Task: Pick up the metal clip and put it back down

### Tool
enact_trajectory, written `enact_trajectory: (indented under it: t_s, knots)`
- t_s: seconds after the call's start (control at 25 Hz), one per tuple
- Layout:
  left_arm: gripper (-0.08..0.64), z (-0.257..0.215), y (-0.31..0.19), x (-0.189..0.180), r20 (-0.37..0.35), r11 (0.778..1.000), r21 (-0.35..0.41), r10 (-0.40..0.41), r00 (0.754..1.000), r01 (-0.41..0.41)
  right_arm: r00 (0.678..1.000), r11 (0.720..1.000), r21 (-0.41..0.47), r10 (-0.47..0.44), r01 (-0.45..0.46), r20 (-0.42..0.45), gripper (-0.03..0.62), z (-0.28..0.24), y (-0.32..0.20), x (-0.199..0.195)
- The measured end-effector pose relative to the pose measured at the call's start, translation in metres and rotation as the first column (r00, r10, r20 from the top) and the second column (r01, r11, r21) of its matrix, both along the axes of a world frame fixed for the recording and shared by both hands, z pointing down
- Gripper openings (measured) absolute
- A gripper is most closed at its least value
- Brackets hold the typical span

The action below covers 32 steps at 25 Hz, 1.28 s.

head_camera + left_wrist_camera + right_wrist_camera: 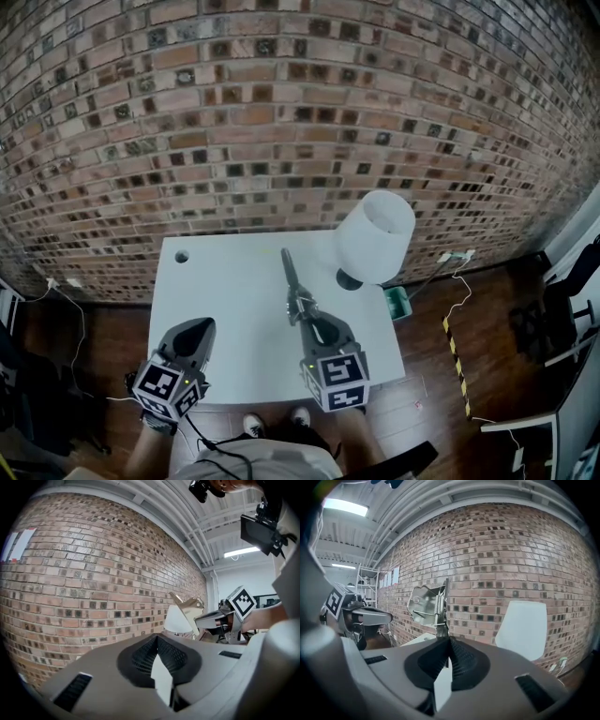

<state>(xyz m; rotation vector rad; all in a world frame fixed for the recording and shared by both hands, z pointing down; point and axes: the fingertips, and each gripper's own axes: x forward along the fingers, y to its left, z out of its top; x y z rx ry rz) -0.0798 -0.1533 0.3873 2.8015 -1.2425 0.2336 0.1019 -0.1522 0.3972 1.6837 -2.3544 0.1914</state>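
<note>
Right claw (304,316) is clamped on the metal clip (289,275), and from the head view the clip pokes out ahead of the jaws, over the middle of the white worktop (225,281). In the right gripper view, the jaws pinch the clip's lower end, and its shiny plate and coiled spring stand up above them against the brick wall (281,112). So it's held in the air, not lying on the surface.

Over on the left, the left claw (204,326) hangs near the front left of the worktop, well apart from the clip. Its own view shows the jaws drawn together with nothing between them. That same view catches the clip off to the right, gripped by the other claw, tilted with its tip leaning left.

At the back right of the worktop stands a lamp (375,234) with a white shade. It sits beside the clip's far end, but the two do not touch. A small round hole (181,255) sits at the back left corner. The marker cubes on both tools face up at the camera.
</note>
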Motion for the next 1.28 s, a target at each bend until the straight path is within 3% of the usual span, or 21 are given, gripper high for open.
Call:
enact_trajectory:
  t_s: [0.24,0.56,0.84,1.0,1.28]
  knots:
    - [-0.005,0.011,0.002,-0.019,-0.01,1.0,-0.022,0.004,1.0,-0.005,0.998,0.999,-0.044,0.019,-0.021,-0.064,-0.011,0.018,0.002,-0.011]
    - [-0.005,0.028,-0.011,-0.032,-0.012,0.997,-0.061,-0.037,0.999,0.036,0.976,0.993,-0.117,-0.021,-0.005,-0.216,-0.011,0.068,-0.022,-0.007]
    - [-0.002,0.046,-0.039,-0.03,0.035,0.989,-0.12,-0.078,0.996,0.081,0.92,0.978,-0.206,-0.106,0.029,-0.378,-0.011,0.128,-0.068,0.008]
    - [-0.003,0.058,-0.06,-0.026,0.05,0.984,-0.14,-0.106,0.993,0.112,0.861,0.973,-0.222,-0.167,0.065,-0.48,-0.01,0.152,-0.098,0.01]
    - [-0.002,0.071,-0.087,-0.008,0.092,0.975,-0.178,-0.119,0.989,0.134,0.683,0.965,-0.217,-0.26,0.149,-0.683,-0.009,0.183,-0.142,0.007]
